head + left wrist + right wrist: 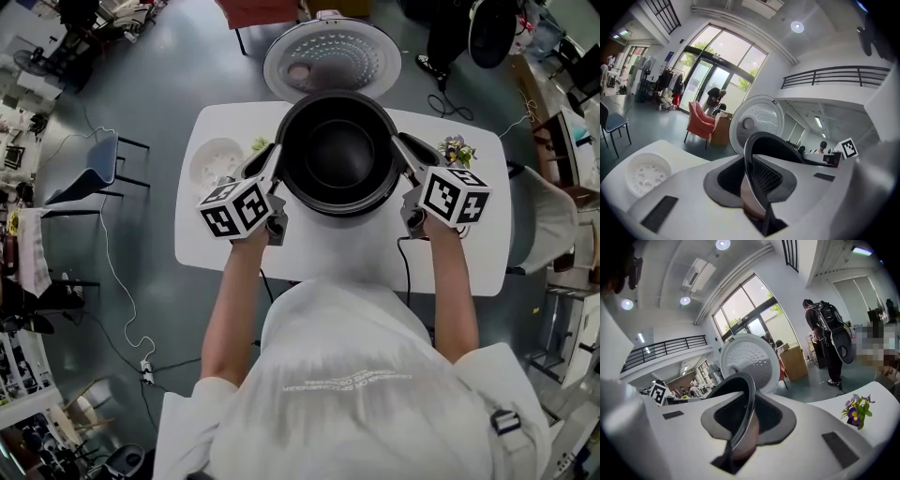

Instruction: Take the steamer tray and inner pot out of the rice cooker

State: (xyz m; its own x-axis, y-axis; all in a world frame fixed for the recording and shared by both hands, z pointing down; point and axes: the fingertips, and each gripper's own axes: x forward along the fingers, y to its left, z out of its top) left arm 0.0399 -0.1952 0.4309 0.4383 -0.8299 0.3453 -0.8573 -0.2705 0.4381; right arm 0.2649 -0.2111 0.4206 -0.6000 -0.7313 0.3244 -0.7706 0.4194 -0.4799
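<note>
The black inner pot (337, 150) hangs over the middle of the white table (478, 253), held by its rim on both sides. My left gripper (277, 159) is shut on the pot's left rim (761, 140), and my right gripper (401, 150) is shut on its right rim (745, 404). In each gripper view the thin rim passes between the pads. The rice cooker's open round lid (331, 58) stands behind the pot; the pot hides the cooker body. The white steamer tray (216, 161) lies on the table left of the pot, also seen as a perforated dish (647, 174).
A small pot of purple flowers (457, 150) sits at the table's right. A black cable (405, 267) runs off the front edge. A blue chair (103, 169) stands left of the table, a red armchair (701, 122) beyond it. A person with a backpack (829, 338) stands at the far right.
</note>
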